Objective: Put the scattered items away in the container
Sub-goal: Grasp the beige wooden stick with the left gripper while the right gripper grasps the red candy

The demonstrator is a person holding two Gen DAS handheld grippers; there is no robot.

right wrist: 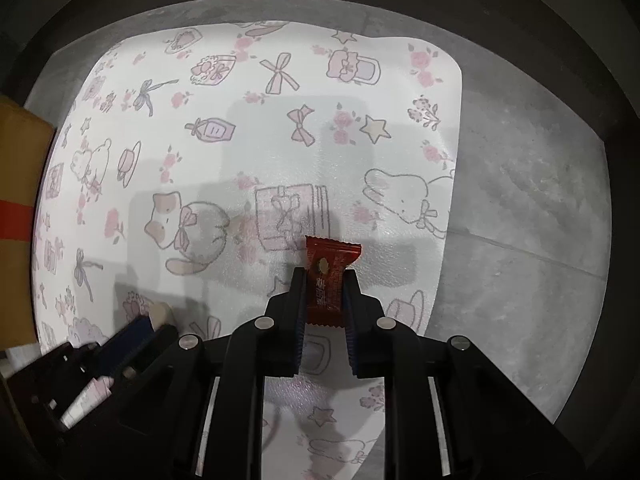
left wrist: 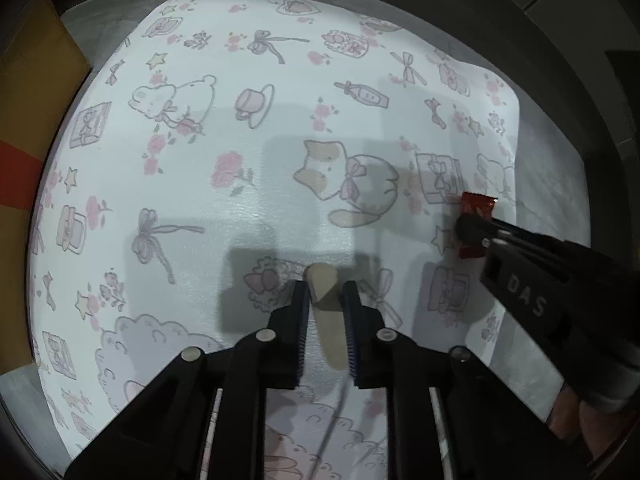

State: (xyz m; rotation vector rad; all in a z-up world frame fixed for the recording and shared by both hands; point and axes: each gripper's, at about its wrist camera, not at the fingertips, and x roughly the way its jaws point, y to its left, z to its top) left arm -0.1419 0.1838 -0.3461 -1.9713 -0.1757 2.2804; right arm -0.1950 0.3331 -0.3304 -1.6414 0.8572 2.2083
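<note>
Holding one item per gripper right now. Right gripper (right wrist: 324, 280) has its fingers pinched narrow on a red candy wrapper (right wrist: 330, 280), packet upright between the pads, its crimped top sticking out past the tips. Left gripper (left wrist: 326, 292) is closed narrow on a beige stick-like piece (left wrist: 324, 280); can't tell what it is, rounded end pokes out beyond the fingertips.

Both items look lifted off the patterned mat (left wrist: 240, 200) or barely above it; contact with the mat is unclear.

Cross-check: in the left wrist view the right gripper sits at about 3 o'clock with the wrapper in it. In the right wrist view the left gripper is at about 8 o'clock with the beige piece.

Container: probably the brown cardboard box (left wrist: 36, 92) with red tape, at 9 o'clock in both views, just off the mat edge. Its inside is not visible, so no count of what's already in.

Progress, my read: mat shows no other loose items in view. These two picks are done; carry to the box and release are left.
</note>
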